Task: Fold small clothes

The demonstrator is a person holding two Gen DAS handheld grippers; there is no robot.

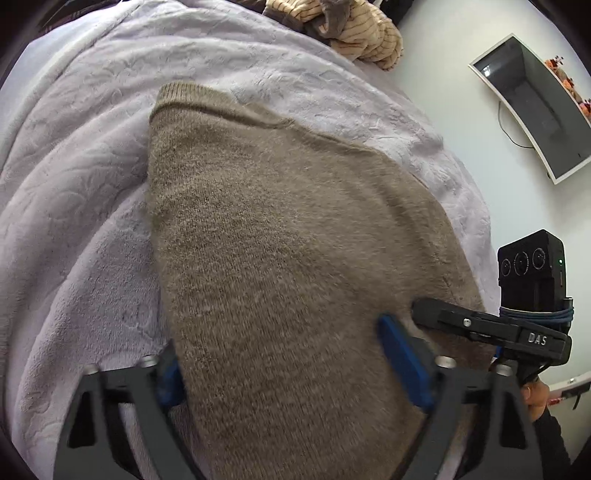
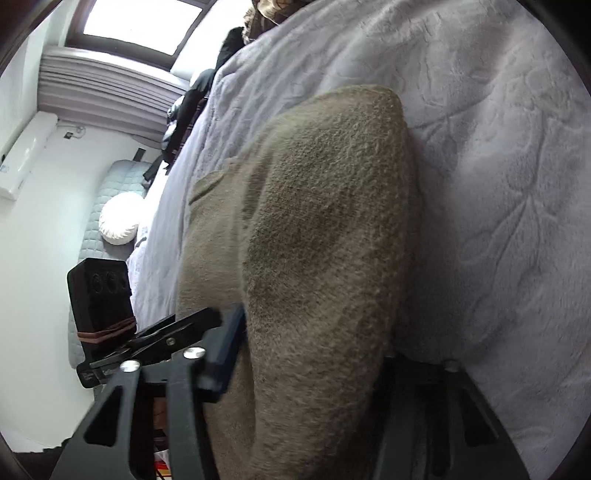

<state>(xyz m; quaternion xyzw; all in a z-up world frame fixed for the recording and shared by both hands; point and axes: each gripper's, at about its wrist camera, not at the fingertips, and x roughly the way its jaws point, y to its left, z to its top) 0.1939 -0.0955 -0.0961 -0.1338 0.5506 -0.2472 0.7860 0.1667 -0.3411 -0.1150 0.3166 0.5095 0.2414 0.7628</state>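
A tan knit sweater [image 1: 280, 240] lies on a pale lilac blanket [image 1: 74, 221], its ribbed hem at the far end. In the left wrist view my left gripper [image 1: 288, 373] has its blue-padded fingers [image 1: 404, 360] on either side of the sweater's near edge, with the knit between them. My right gripper [image 1: 480, 325] shows at the right, its tip on the sweater's right edge. In the right wrist view the sweater [image 2: 325, 221] bulges up between my right gripper's [image 2: 314, 373] fingers, the right finger mostly hidden by it. The left gripper [image 2: 147, 343] shows at the left.
A heap of striped tan and brown clothes [image 1: 354, 33] lies at the blanket's far end. A wall screen [image 1: 535, 110] hangs at the right. In the right wrist view a window [image 2: 140, 26], an air conditioner [image 2: 26, 151] and a white cushion [image 2: 118, 218] show at the left.
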